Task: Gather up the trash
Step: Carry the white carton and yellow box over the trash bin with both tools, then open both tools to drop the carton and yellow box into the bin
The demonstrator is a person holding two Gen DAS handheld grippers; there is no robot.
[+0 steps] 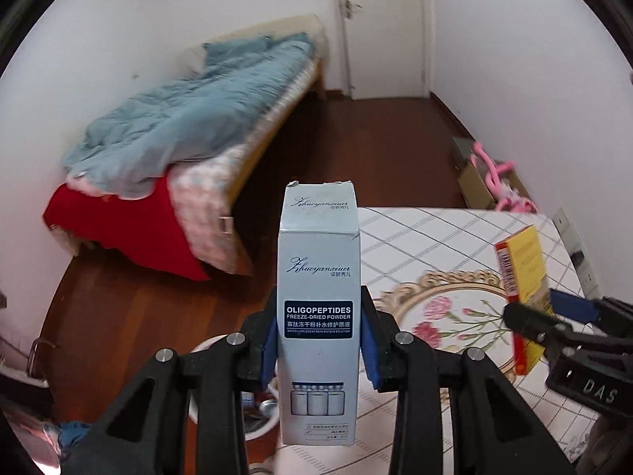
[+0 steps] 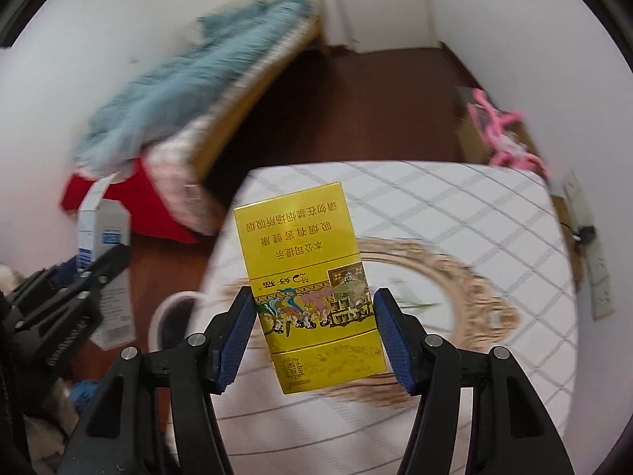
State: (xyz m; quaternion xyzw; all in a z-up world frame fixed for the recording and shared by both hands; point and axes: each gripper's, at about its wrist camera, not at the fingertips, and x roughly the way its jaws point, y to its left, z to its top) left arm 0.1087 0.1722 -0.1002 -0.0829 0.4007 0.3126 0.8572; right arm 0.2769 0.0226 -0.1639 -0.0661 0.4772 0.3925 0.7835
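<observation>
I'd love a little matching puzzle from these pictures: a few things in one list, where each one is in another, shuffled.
Things:
1. pale blue box
2. yellow box
3. blue quilt
4. pink toy

Places:
A. on the bed
B. between the right hand-held gripper's fingers
C. on the floor by the far wall
D. clamped in the left hand-held gripper

Pairs: 1-D, 2-B, 3-A, 4-C

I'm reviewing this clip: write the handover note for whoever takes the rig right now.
Left tongs: shut on the pale blue box, held upright.
Right tongs: the yellow carton sits between the pads with small gaps either side; grip unclear, so check it.
Both items are lifted above the checked tablecloth.
A white bin sits on the floor beside the table.
Done: both pieces picked up.
Left: drop both, probably into that bin.
</observation>
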